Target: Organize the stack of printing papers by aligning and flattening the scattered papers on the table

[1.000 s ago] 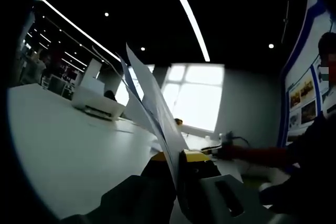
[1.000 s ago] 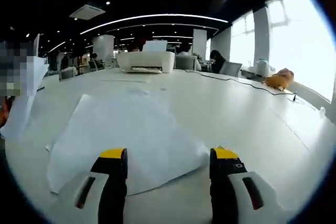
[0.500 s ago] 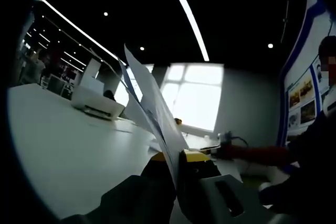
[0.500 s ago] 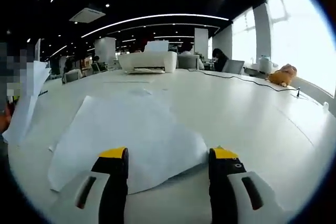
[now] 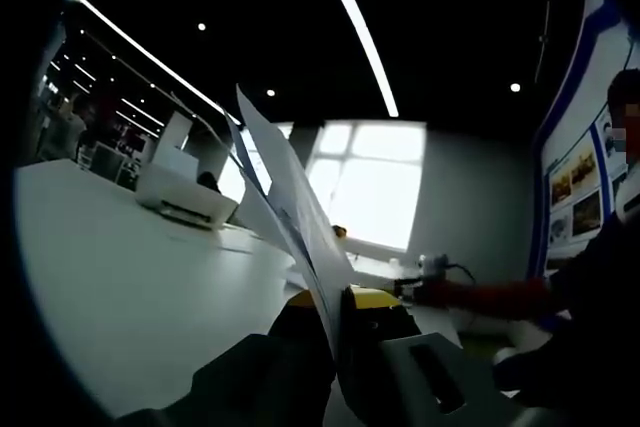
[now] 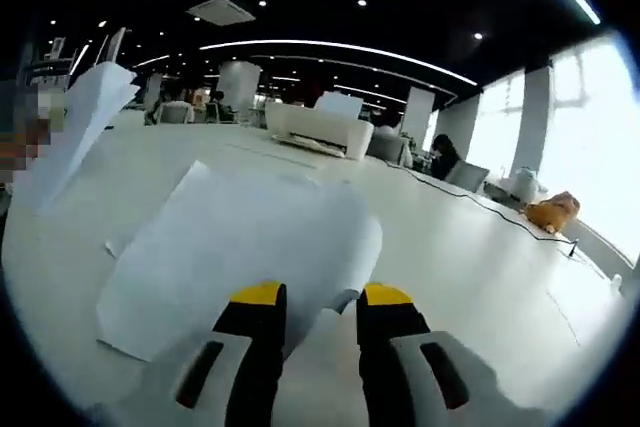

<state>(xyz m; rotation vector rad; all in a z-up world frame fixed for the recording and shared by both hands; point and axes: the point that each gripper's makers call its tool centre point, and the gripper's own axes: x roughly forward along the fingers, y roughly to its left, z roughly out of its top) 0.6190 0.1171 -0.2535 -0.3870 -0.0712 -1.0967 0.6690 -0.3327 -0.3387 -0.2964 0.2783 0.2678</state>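
Note:
My left gripper [image 5: 336,299] is shut on a few white sheets of paper [image 5: 292,215], which stand upright and fan out above its jaws. Those held sheets [image 6: 88,115] also rise at the left of the right gripper view. A loose pile of white papers [image 6: 235,242] lies on the white table [image 6: 470,277], its near right corner curled up. My right gripper [image 6: 322,297] is low over the table with that curled corner between its yellow-tipped fingers [image 6: 258,299]. Its jaws are narrowed but a gap still shows.
A white printer [image 6: 318,130] stands at the far side of the table, also seen as the printer [image 5: 186,199] in the left gripper view. A dark cable [image 6: 480,209] runs toward an orange object [image 6: 553,213] by the windows. A red sleeve [image 5: 495,297] reaches in.
My right gripper's jaws have closed most of the way around the paper pile's near corner, and its view has swung and tilted. The left gripper holds its sheets still.

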